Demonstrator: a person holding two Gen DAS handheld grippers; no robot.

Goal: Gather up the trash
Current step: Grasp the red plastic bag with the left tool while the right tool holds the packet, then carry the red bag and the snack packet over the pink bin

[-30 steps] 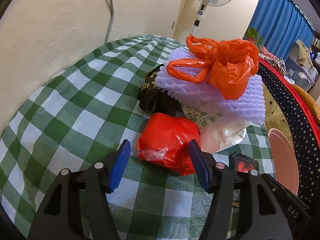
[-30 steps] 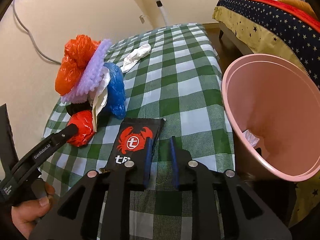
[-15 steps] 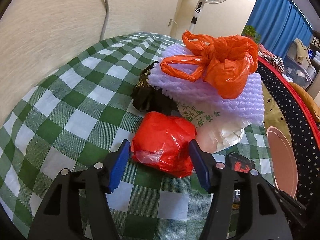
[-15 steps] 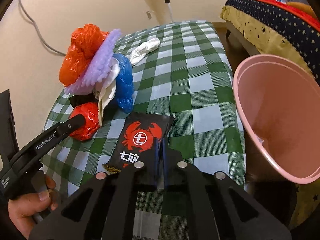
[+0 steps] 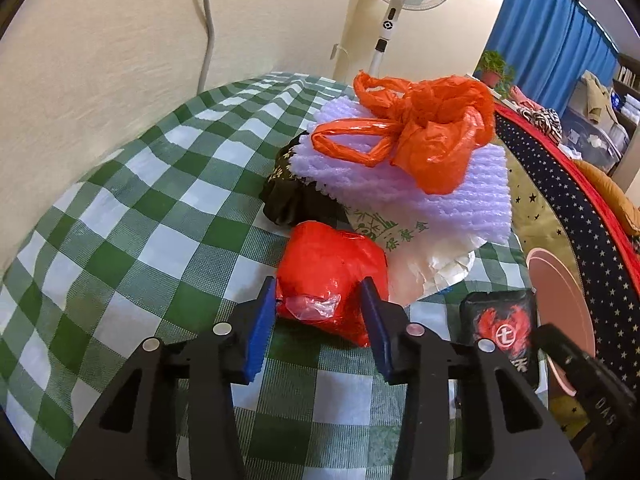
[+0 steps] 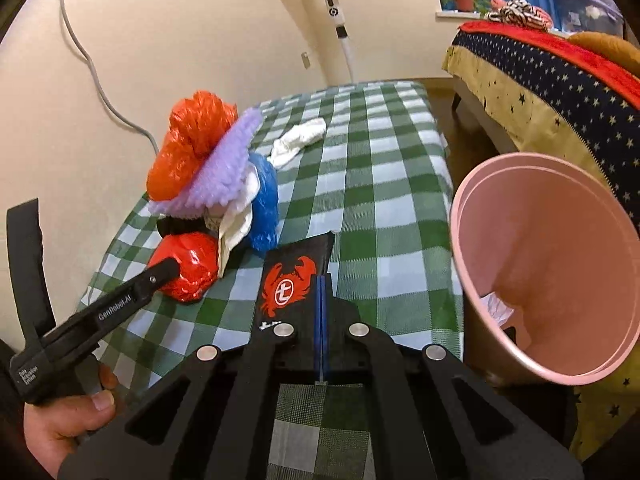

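On the green-and-white checked tablecloth [image 6: 384, 184], which fills most of both views, the trash lies heaped toward 10 o'clock in the right wrist view; off the cloth's edge at 3 o'clock the pink bin [image 6: 548, 264] tilts its mouth toward the camera, with a scrap of white paper in its bottom; behind it, at 1 o'clock, stands a bed with a star-printed cover [image 6: 548, 80]; a white pedestal fan [image 5: 394, 8] rises at 12 o'clock against the wall. In the heap a purple foam sheet [image 5: 452, 188] carries an orange plastic bag [image 5: 428, 128] on top; a white printed bag [image 5: 416, 252] and a black bag [image 5: 296, 200] lie under it; a blue bag [image 6: 266, 204] leans at its side, and a white crumpled wrapper [image 6: 300, 140] lies apart at 12 o'clock. The left gripper [image 5: 320, 312] is partly open, its 2 blue pads flanking the red plastic bag [image 5: 332, 272] and touching or nearly touching its sides; whether they press it I cannot tell. The right gripper [image 6: 322, 304] is closed tight, pinching the edge of the black crab-logo packet [image 6: 292, 280], which sits at 6 o'clock.
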